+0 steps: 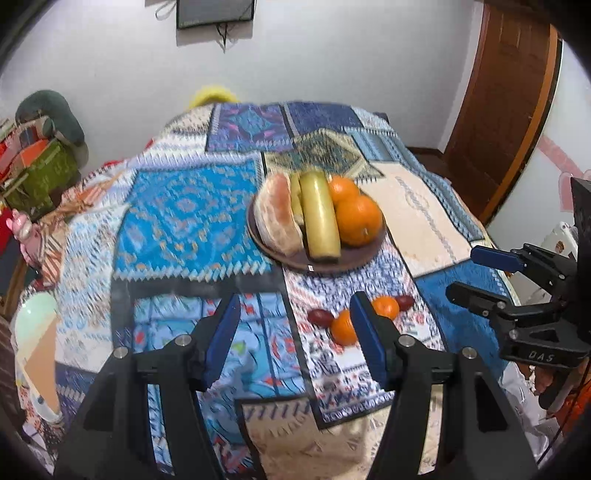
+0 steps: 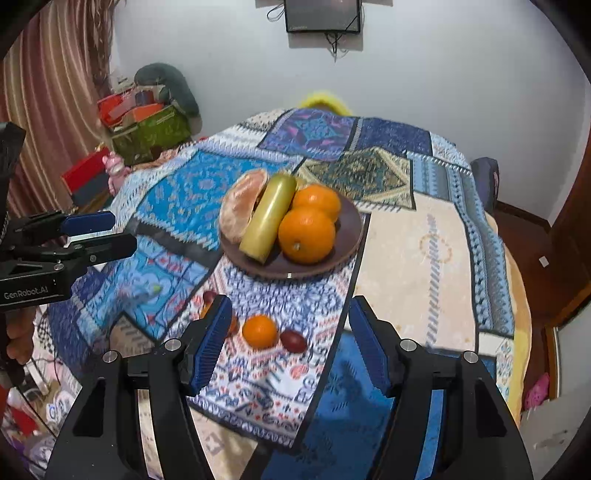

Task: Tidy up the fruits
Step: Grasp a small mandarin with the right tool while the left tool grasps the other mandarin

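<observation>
Loose fruits wait below the plate, both tongs open and empty.

Two small mandarins (image 2: 259, 331) and two dark red jujubes (image 2: 293, 340) lie on the patchwork cloth (image 2: 424, 251), near the brown plate (image 2: 347, 236) that carries oranges (image 2: 306, 234), a banana (image 2: 269, 218) and a peeled pomelo (image 2: 240, 214). It seems they must join the plate. Right tongs (image 2: 288, 345) hover over them, left tongs (image 1: 291, 339) beside. The cloth covers a worktop in a white-walled room.

In the right wrist view, the left finger (image 2: 212, 343) of that gripper hides most of a small fruit just beside the loose tangerine (image 2: 259, 331); its kind cannot be told. Left of the tangerine the patchwork cloth (image 2: 424, 236) is motion-blurred. Far beyond the tangerine, the wall screen (image 2: 322, 16) is cut off by the top edge.
</observation>
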Demonstrator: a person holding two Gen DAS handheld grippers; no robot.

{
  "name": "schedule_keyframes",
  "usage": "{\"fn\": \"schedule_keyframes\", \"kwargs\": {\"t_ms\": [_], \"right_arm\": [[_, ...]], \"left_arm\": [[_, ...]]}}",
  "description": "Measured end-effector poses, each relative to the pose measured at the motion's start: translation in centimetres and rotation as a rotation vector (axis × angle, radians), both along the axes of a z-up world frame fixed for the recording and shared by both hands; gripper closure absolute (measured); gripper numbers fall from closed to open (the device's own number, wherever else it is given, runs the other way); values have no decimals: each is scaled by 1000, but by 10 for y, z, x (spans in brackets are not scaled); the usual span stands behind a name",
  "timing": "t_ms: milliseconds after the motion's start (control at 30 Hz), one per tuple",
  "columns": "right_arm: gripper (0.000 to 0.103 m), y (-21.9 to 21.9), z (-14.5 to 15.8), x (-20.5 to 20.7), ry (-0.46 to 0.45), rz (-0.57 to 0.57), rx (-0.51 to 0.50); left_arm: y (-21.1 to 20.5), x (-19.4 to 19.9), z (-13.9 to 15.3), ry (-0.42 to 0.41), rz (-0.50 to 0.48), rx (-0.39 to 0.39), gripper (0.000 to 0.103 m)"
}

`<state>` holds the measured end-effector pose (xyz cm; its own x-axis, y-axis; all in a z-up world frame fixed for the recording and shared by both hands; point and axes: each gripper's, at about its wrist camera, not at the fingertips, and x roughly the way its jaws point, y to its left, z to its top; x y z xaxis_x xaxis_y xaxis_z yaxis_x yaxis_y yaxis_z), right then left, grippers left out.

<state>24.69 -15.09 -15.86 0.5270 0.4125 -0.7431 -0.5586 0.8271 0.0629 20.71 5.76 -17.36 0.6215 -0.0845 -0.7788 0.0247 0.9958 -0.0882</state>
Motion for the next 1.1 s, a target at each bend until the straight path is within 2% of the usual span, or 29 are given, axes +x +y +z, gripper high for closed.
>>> {"fn": "schedule_keyframes", "kwargs": {"t_ms": [100, 267, 333, 500, 567, 633, 1000, 1100], "right_arm": [[41, -1, -12, -6, 39, 11, 5], [42, 4, -34, -12, 104, 40, 8], [52, 8, -42, -11, 114, 53, -6], [68, 22, -61, -1, 177, 92, -13], [70, 26, -67, 3, 196, 97, -13], [70, 30, -72, 7, 206, 95, -19], [70, 42, -74, 18, 179, 118, -10], [74, 42, -73, 18, 164, 121, -17]], "left_arm": [[-4, 2, -14, 41, -12, -17, 42], [-8, 7, -29, 65, -22, -30, 42], [-10, 10, -34, 70, -31, -29, 42], [-14, 17, -44, 93, -75, -28, 56], [-14, 19, -48, 104, -92, -36, 68], [-15, 21, -52, 118, -106, -42, 69], [-29, 31, -68, 180, -165, -52, 69], [-33, 31, -69, 184, -170, -45, 69]]}}
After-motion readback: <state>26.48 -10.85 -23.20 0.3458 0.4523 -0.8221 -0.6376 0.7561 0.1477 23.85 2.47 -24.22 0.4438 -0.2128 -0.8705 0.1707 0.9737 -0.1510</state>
